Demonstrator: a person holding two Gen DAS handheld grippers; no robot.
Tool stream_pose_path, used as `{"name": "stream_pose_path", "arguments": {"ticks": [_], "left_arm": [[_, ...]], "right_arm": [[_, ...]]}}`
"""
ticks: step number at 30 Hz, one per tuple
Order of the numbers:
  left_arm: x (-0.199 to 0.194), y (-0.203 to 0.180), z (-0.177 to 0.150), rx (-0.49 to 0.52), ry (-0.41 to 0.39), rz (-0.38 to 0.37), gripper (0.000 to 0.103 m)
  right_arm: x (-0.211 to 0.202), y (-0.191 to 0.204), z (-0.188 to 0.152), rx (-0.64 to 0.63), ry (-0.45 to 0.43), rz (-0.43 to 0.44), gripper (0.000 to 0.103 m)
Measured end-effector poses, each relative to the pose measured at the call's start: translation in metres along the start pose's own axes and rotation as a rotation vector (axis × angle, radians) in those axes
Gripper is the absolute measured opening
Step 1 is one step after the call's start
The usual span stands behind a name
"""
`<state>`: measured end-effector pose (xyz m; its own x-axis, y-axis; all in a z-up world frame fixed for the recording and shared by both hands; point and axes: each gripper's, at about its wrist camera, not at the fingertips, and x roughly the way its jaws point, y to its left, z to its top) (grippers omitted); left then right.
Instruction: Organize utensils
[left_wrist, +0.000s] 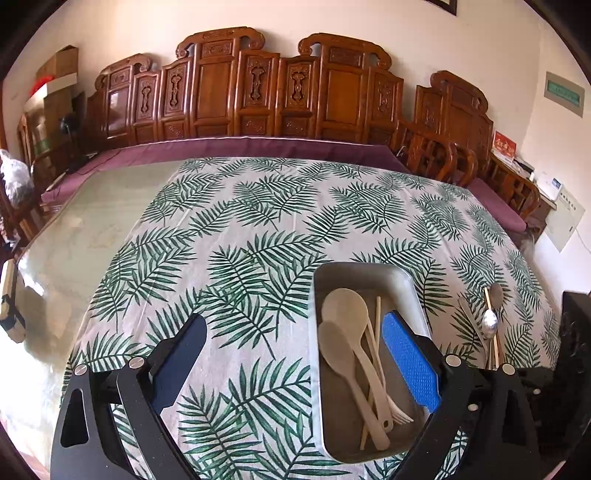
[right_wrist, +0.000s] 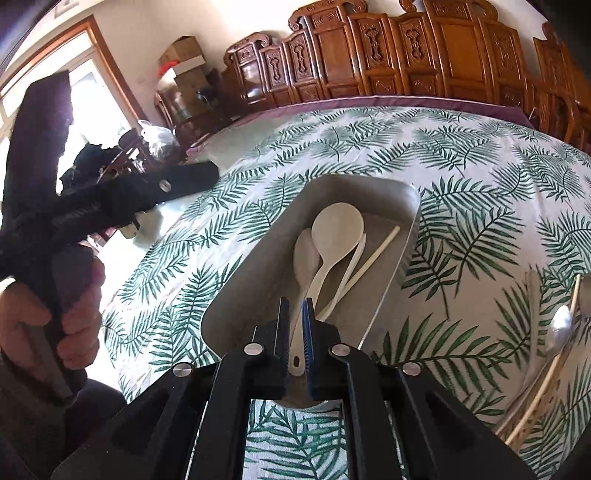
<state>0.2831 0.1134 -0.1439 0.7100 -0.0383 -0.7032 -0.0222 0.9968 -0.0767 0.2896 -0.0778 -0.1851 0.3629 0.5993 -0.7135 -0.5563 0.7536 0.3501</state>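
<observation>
The right gripper (right_wrist: 295, 334) has its two fingers drawn close on the handle of a cream plastic spoon (right_wrist: 308, 254). The narrow gap between the pads is filled by that handle, and its hole-pierced end pokes out behind them toward the camera. From the fingers the spoon's long axis runs straight ahead, bowl pointing to the far end of the metal tray (right_wrist: 236, 295), so the spoon lies lengthwise in the tray and roughly in line with the gripper. Whether it rests on the tray floor or is slightly lifted cannot be told.

Beside it in the tray lie a larger cream rice paddle (right_wrist: 337, 226), a white fork whose tines show in the left view (left_wrist: 400, 417), and one pale chopstick (right_wrist: 373, 258), all roughly lengthwise too.

The left gripper (left_wrist: 295, 354) is wide open and holds nothing, hovering over the leaf-print tablecloth (left_wrist: 240, 236), its blue right pad above the tray's near right side.

Off the tray, toward the table's right edge, metal spoons (left_wrist: 490, 319) and more chopsticks (right_wrist: 532, 417) remain; the right gripper is nearer them.
</observation>
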Motion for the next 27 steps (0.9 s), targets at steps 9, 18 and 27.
{"name": "stream_pose_path", "arguments": {"ticks": [9,18,27], "left_arm": [[0.003,-0.027,-0.003,0.019,0.005,-0.039,0.092],[0.006,-0.078,-0.013,0.097,0.016,-0.088,0.092],[0.007,-0.127,-0.029,0.153,0.035,-0.165,0.092]], "right_arm": [[-0.053,-0.038,-0.007,-0.056,-0.051,-0.137,0.010],[-0.101,-0.129,-0.033,0.000,-0.090,-0.400,0.026],[-0.103,-0.182,-0.051,0.150,-0.089,-0.413,0.028]]}}
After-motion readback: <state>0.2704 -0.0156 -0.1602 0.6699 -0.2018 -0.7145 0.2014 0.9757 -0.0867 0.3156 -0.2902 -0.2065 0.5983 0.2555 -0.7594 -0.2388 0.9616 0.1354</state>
